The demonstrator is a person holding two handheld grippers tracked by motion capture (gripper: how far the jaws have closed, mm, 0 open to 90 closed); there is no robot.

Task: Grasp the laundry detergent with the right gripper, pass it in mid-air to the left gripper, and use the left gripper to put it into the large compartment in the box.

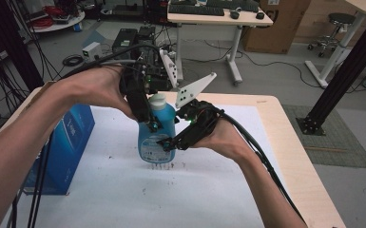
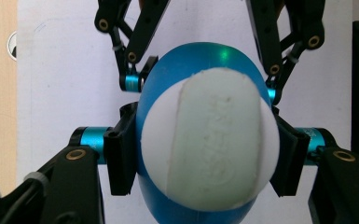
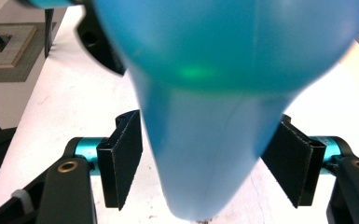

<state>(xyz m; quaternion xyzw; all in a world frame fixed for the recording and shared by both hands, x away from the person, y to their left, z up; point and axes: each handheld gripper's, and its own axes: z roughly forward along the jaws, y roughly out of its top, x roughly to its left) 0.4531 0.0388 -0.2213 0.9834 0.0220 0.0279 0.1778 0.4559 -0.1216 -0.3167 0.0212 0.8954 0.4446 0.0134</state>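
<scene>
A blue bottle (image 1: 153, 140) with a white cap (image 1: 158, 99) stands upright on the white mat (image 1: 199, 190), near the middle of the table. My left gripper (image 1: 148, 121) comes down from above and is shut on the bottle's upper part. In the left gripper view its pads (image 2: 121, 154) press both sides just below the white cap (image 2: 210, 144). My right gripper (image 1: 167, 142) reaches in from the right and is shut on the bottle's lower body. In the right gripper view the blue bottle (image 3: 205, 140) sits between the pads (image 3: 121, 158), its base at the mat.
A blue carton (image 1: 64, 147) stands at the mat's left edge, close to my left forearm. Dark specks (image 1: 164, 166) lie on the mat around the bottle's base. The wooden table edge (image 1: 290, 147) runs along the right. A black frame post (image 1: 349, 61) rises beyond it.
</scene>
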